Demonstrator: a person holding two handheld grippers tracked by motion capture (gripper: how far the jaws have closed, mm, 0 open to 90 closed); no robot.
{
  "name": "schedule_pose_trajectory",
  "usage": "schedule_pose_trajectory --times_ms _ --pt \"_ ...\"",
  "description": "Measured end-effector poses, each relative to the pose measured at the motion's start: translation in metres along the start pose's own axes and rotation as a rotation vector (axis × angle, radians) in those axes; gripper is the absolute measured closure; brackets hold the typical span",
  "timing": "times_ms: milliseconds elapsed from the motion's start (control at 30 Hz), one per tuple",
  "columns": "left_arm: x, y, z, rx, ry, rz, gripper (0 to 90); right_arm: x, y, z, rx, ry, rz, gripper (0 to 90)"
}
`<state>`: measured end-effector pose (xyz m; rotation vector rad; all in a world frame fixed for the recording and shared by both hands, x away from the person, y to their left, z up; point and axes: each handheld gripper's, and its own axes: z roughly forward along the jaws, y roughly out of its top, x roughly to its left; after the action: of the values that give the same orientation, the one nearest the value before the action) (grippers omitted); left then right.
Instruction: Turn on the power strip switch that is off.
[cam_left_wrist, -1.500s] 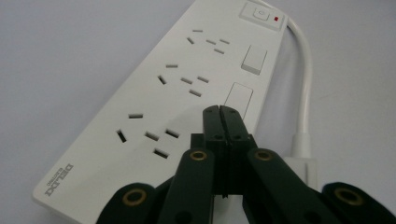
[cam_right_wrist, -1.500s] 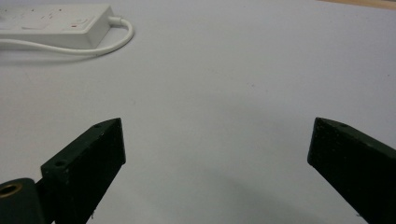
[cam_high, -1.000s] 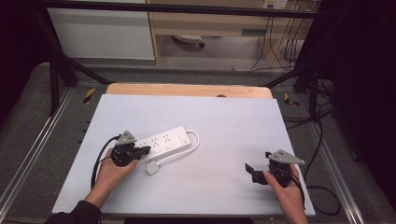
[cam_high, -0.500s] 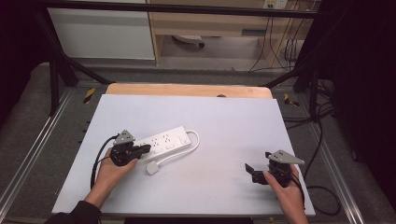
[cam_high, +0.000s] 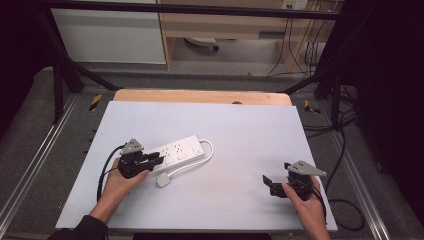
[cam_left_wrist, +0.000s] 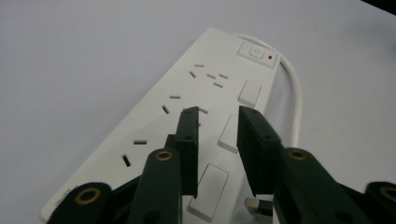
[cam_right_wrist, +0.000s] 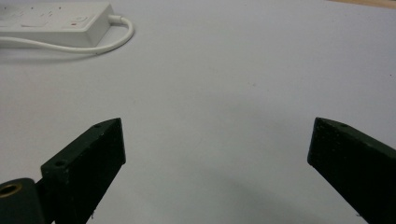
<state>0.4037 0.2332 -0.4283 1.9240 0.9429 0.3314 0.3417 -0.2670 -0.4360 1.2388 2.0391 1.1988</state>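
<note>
The white power strip (cam_high: 177, 154) is lying flat on the white tabletop (cam_high: 240, 135), left of the table's centre, with its long axis running diagonally away from the person. The left gripper (cam_high: 156, 160) is hovering over the near end of the strip, its two black jaws pointing along the strip's top face. In the left gripper view, the jaws are standing a narrow gap apart above the row of rocker switches (cam_left_wrist: 232, 132); they have just been opening, and nothing is sitting clamped between them. The strip's sockets (cam_left_wrist: 205, 77) are running along one side, and the main switch (cam_left_wrist: 256, 51) with its red indicator is sitting at the far end. The white cord (cam_high: 200, 161) is leaving that far end, looping back along the strip's side, and ending in a white plug (cam_high: 163, 180) lying on the tabletop just beside the strip. The right gripper (cam_high: 268, 183) is resting well apart from the strip near the table's right front, its jaws standing wide apart over bare tabletop and holding nothing.
</note>
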Motion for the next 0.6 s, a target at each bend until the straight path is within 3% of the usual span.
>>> schedule_pose_trajectory --times_ms 133,333,533,600 --pt "0.0008 0.0007 0.0000 -0.012 -0.004 -0.028 54.5 0.0003 0.0001 0.0001 0.001 0.000 -0.003 4.5" --pt "0.0006 0.0018 -0.0004 -0.036 -0.012 -0.040 40.2 0.0003 0.0001 0.0001 0.001 0.001 -0.003 4.5" --pt "-0.0011 0.0028 0.0007 -0.038 0.011 -0.036 28.6 0.0002 0.0001 0.0003 0.001 0.001 -0.004 4.5" --pt "-0.0020 0.0032 0.0018 -0.033 0.030 -0.037 20.5 0.0003 0.0000 0.0006 0.002 0.001 -0.003 4.5"
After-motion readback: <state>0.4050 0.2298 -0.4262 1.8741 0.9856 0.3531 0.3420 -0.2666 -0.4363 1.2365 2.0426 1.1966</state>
